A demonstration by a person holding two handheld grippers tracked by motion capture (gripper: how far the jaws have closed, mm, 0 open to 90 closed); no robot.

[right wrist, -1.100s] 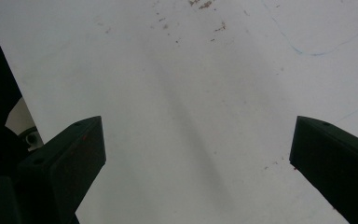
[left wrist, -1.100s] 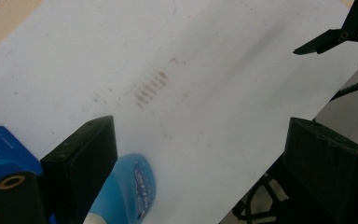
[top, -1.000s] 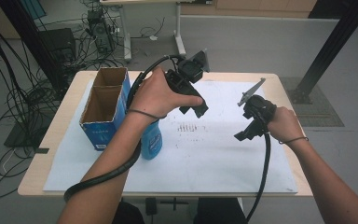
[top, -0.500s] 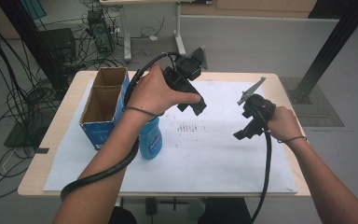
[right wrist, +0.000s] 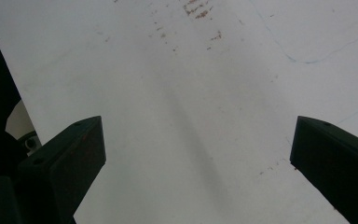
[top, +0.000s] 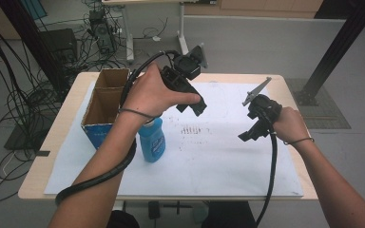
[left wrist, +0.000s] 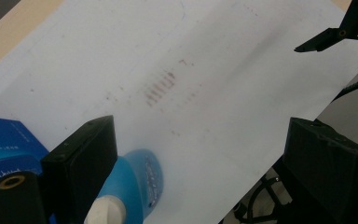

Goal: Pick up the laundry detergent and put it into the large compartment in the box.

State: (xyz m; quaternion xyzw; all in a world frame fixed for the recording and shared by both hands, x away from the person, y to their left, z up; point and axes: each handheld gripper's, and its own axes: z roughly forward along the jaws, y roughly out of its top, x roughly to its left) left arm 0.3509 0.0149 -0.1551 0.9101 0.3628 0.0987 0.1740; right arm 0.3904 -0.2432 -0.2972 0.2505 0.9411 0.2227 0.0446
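Cardboard box (top: 105,102) sits near the tabletop's left edge. Blue bottle (top: 151,139) stands just beside it, under your left gripper (top: 193,103), jaws apart. Your right gripper (top: 248,135) hovers toward the right edge, jaws apart, empty.

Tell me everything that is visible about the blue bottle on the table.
The blue bottle stands upright on the white paper sheet, right beside the blue cardboard box; whether they touch is unclear. It looks like translucent blue plastic with a printed label on its front and a white cap. The person's left forearm crosses above it in the high view. The left gripper hangs open above it, holding nothing.
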